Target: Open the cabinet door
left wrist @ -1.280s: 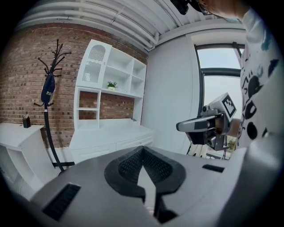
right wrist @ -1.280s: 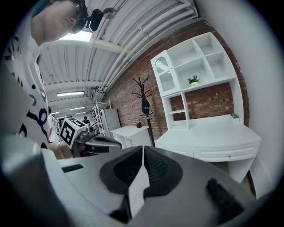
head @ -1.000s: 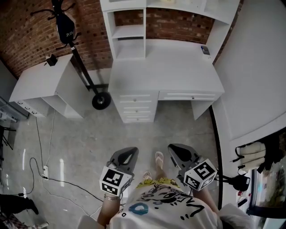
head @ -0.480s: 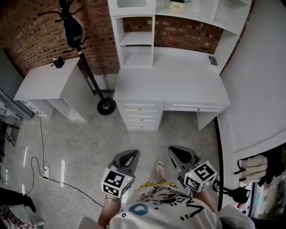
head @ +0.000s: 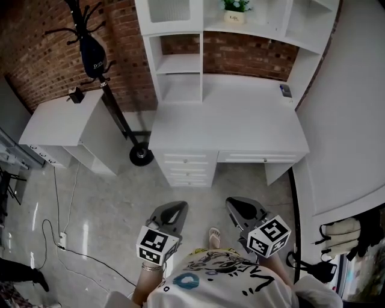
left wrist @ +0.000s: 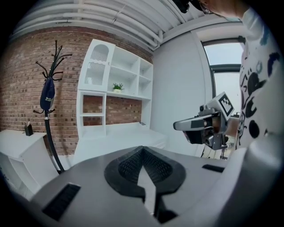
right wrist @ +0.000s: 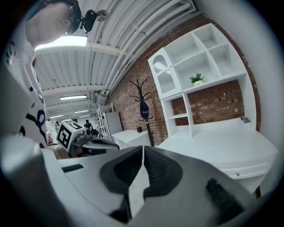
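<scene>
Both of your claws are clenched with nothing between them. The left gripper (head: 178, 206) and the right gripper (head: 236, 203) are held low in front of your body, side by side and apart, over the grey polished floor (head: 114, 198). In each gripper view the ribbed pads meet in a closed seam, and all you see past them is the room.

The cabinet door (head: 171, 11) is well apart from both grippers. It is the white arched door at the upper left of the hutch (head: 180, 63), and it sits shut in its frame. In the left gripper view it shows above the open shelves (left wrist: 98, 64).

The hutch stands on a white desk (head: 228, 126) against a red brick wall (head: 36, 54). The desk top is bare but for a small dark object (head: 286, 90) at its right rear corner. A potted plant (head: 234, 7) sits on an upper shelf to the right of the door. A stack of drawers (head: 183, 168) fills the left side under the desk.

Left of the desk a black coat stand (head: 114, 108) carries a dark bag (head: 94, 57). Beside it is a low white side cabinet (head: 57, 120). A cable (head: 90, 257) trails across the floor at your left.
</scene>
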